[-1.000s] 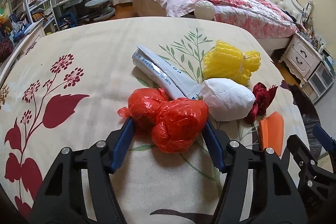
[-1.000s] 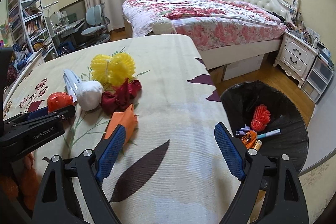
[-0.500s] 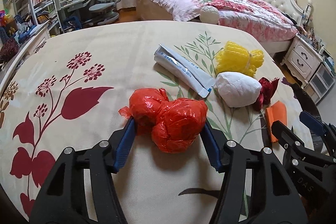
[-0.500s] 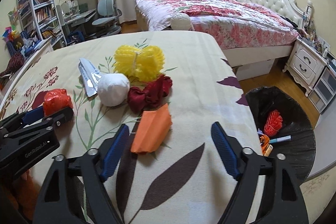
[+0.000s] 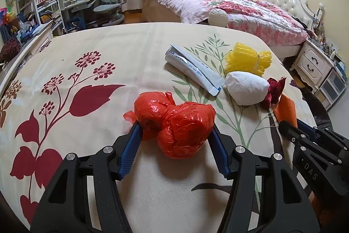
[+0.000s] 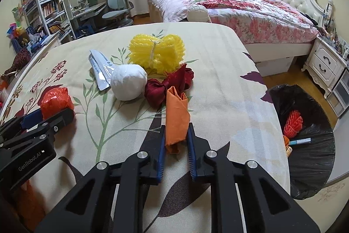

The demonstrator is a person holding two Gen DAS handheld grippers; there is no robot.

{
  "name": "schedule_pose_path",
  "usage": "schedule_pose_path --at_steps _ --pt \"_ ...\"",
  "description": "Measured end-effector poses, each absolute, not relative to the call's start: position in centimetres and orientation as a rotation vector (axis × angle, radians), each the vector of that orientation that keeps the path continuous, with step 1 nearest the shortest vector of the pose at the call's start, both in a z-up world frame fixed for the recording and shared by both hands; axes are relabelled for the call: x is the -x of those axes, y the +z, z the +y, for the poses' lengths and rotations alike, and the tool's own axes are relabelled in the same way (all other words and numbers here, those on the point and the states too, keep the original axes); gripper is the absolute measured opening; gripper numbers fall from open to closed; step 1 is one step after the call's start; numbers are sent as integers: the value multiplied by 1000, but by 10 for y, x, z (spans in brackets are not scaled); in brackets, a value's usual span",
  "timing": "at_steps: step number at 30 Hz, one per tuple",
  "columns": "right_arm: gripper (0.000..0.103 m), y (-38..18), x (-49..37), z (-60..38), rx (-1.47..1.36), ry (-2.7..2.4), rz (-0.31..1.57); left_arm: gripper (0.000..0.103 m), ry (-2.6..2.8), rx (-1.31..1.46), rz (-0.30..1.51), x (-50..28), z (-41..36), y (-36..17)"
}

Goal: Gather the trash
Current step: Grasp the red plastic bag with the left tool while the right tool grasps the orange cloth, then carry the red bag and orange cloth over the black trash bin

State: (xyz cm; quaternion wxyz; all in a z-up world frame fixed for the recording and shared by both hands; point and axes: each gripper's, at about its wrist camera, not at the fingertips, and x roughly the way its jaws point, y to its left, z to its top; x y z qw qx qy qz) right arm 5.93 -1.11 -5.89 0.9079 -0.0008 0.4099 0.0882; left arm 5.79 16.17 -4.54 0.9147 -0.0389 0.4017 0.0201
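My left gripper [image 5: 174, 134] is shut on a crumpled red plastic bag [image 5: 174, 123] that rests on the floral tablecloth [image 5: 87, 71]. My right gripper [image 6: 176, 134] is shut on a folded orange paper [image 6: 176, 115] lying on the cloth. The red bag [image 6: 57, 100] and the left gripper also show at the left of the right wrist view. Beyond lie a white paper ball [image 6: 128, 85], a dark red cloth wad [image 6: 168, 85], a yellow foam net [image 6: 157, 51] and a grey-white pouch [image 6: 99, 67].
A black-lined trash bin [image 6: 309, 123] stands on the floor right of the table, holding a red net, a pen and other scraps. A bed [image 6: 229, 6], a nightstand [image 6: 327, 67], a desk chair and bookshelves stand behind. The table's right edge runs close to the bin.
My right gripper moved left from the bin side to the orange paper and closed on it. My left gripper stayed around the red bag and tightened, drawing it slightly toward me.
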Motion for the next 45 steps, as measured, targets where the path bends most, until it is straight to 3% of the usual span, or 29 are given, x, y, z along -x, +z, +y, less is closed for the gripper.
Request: schedule_pose_path --at_steps 17,45 --pt "18 -40 -42 -55 -55 116 784 59 -35 81 764 -43 126 -29" --pt "18 -38 -40 -195 -170 -187 719 59 -269 -66 685 -69 -21 -18"
